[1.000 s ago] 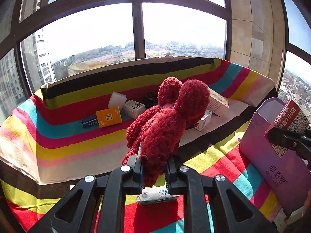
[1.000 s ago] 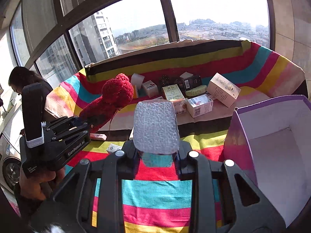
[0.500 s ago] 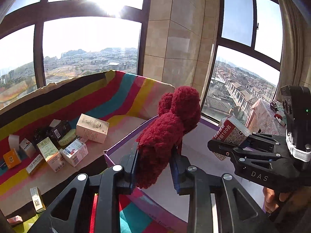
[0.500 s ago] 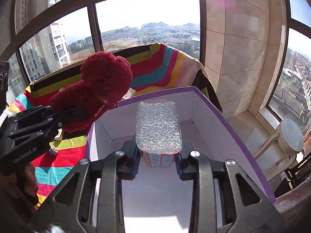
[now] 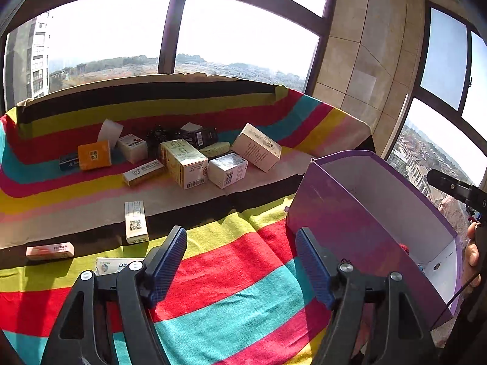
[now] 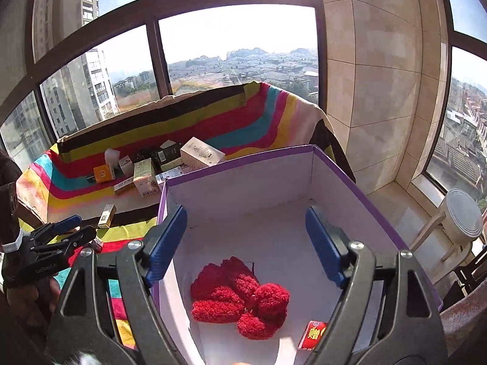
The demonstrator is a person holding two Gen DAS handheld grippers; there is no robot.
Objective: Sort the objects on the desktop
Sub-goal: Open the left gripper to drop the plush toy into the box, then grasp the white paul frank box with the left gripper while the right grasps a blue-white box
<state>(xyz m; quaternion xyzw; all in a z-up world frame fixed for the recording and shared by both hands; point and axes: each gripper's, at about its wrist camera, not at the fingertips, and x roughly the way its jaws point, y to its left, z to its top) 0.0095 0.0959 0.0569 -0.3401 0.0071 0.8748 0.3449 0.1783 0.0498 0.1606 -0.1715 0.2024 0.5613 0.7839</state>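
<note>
A red plush toy (image 6: 240,298) lies on the white floor of the purple box (image 6: 350,179), with a small red packet (image 6: 313,334) beside it at the front. My right gripper (image 6: 246,237) hangs above the box, its jaws opening with nothing between them. My left gripper (image 5: 240,261) is over the striped cloth (image 5: 231,292) just left of the purple box (image 5: 341,213); its jaws are opening too and hold nothing. Several small cartons (image 5: 185,164) lie on the cloth farther back. The left gripper (image 6: 61,231) also shows at the left edge of the right wrist view.
A narrow white carton (image 5: 135,222), a pink packet (image 5: 50,251) and a flat white packet (image 5: 115,266) lie near the left gripper. The cloth rises against the windows behind. A white round stool (image 6: 462,213) stands on the floor to the right of the box.
The left gripper let go of the red plush toy, which now lies in the box, and swung back left over the cloth. The right gripper released its bubble-wrapped red packet into the box. Both opened.
</note>
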